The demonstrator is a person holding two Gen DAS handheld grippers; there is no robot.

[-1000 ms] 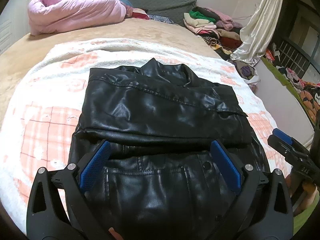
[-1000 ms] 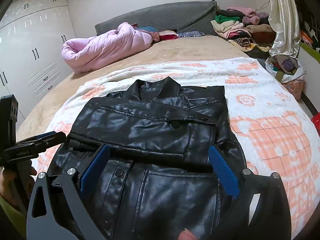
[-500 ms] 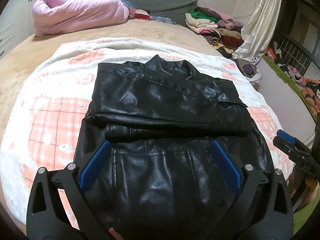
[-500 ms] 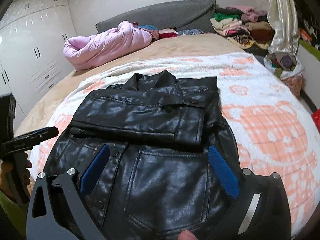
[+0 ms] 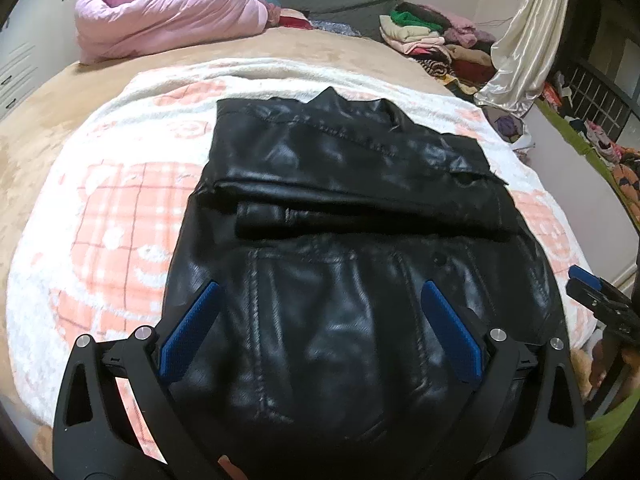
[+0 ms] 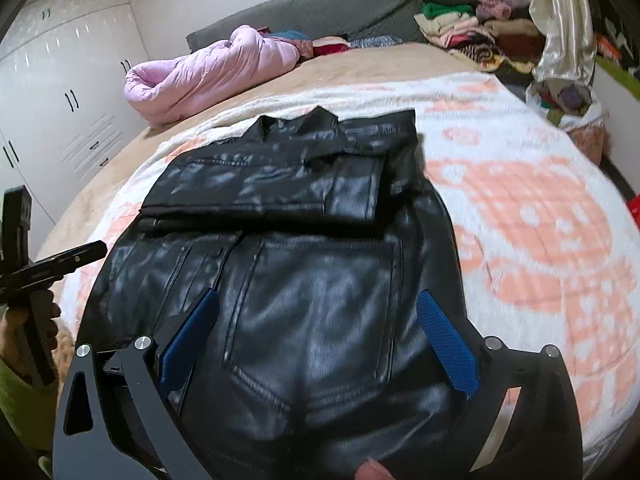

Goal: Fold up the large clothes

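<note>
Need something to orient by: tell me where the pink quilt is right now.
The pink quilt lies bundled at the far end of the bed, upper left in both wrist views, against the grey headboard and well beyond the black leather jacket.

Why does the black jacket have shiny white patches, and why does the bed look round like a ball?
Left wrist view: the jacket is glossy, so room light glares off its folds. Right wrist view: the same glare, smeared by slight motion blur. In both, the fisheye lens bends the blanket into a dome and darkens the corners.
</note>
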